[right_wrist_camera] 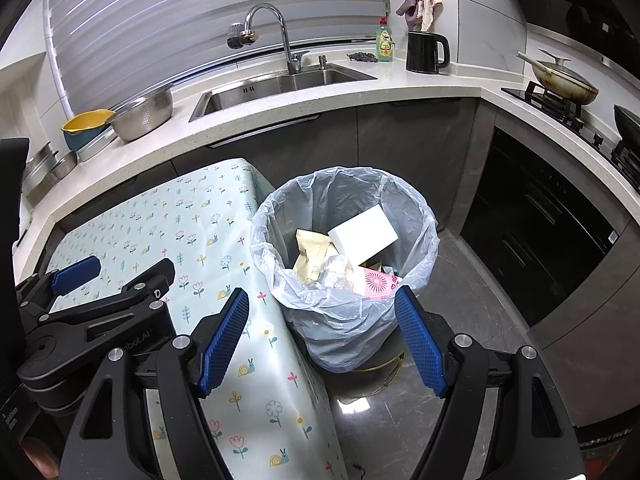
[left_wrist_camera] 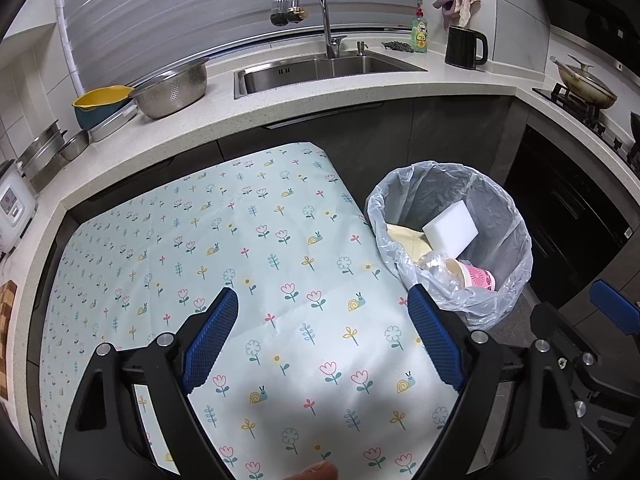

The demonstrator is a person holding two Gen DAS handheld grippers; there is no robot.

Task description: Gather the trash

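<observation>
Left gripper (left_wrist_camera: 322, 312): jaws apart, empty, over the floral tablecloth (left_wrist_camera: 224, 240). Right gripper (right_wrist_camera: 322, 312): jaws apart, empty. Lined trash bin (right_wrist_camera: 416, 216) at frame centre, beyond the fingertips, holds a white sponge block (right_wrist_camera: 362, 234), pink cup (right_wrist_camera: 378, 284), possibly paper wrappers.

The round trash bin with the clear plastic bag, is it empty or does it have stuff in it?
It has stuff in it: the bag-lined bin holds a white foam block, a pink paper cup and crumpled wrappers.
</observation>
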